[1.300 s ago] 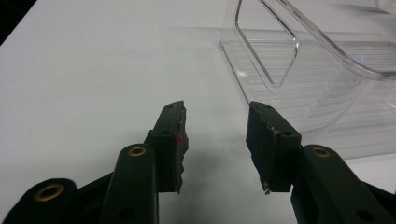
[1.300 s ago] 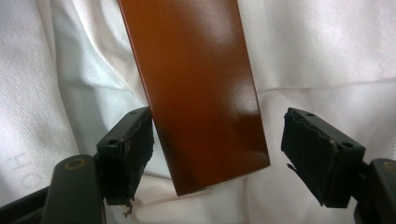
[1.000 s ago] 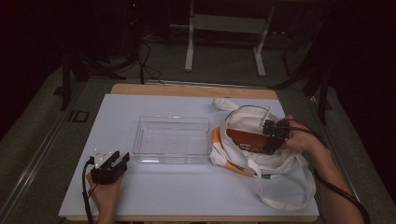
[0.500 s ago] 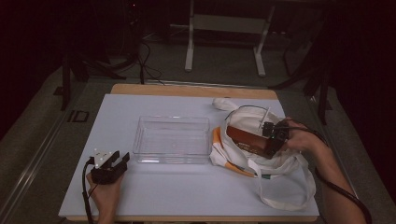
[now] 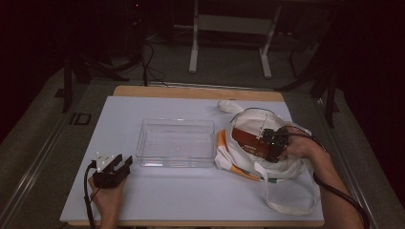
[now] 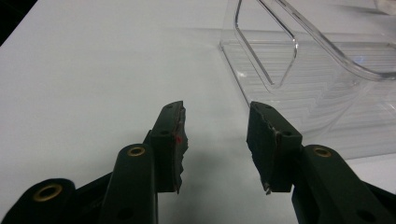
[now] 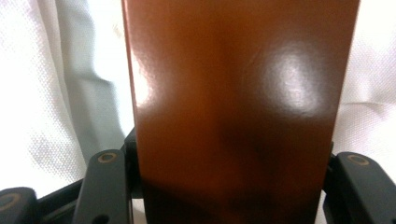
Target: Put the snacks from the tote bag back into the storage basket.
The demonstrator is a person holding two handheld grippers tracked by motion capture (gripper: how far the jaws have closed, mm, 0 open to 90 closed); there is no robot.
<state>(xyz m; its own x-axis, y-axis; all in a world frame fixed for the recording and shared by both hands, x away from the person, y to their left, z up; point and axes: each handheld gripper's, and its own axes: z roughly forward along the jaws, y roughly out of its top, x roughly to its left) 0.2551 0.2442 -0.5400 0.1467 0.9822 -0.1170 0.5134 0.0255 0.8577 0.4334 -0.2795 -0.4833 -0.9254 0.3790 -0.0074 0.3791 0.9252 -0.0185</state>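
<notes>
Right hand-held gripper (image 5: 267,141) has just been closing, and its jaws now flank the brown box (image 7: 238,107), pressed against both sides inside the white tote bag (image 5: 286,191). Best squeeze firmly and lift straight, clear of the cloth. Beyond, leftward, waits the clear tray (image 5: 175,142). Left hand-held gripper (image 6: 217,140) rests on the bench (image 5: 191,200), jaws wide, empty.

A: What sits mid-tabletop?
B: A clear plastic bin (image 5: 175,142), empty, on the white tabletop (image 5: 162,200).
A: And beyond the far edge?
B: A grey floor with a white stand's legs (image 5: 229,45) and dark cables (image 5: 143,57).
</notes>
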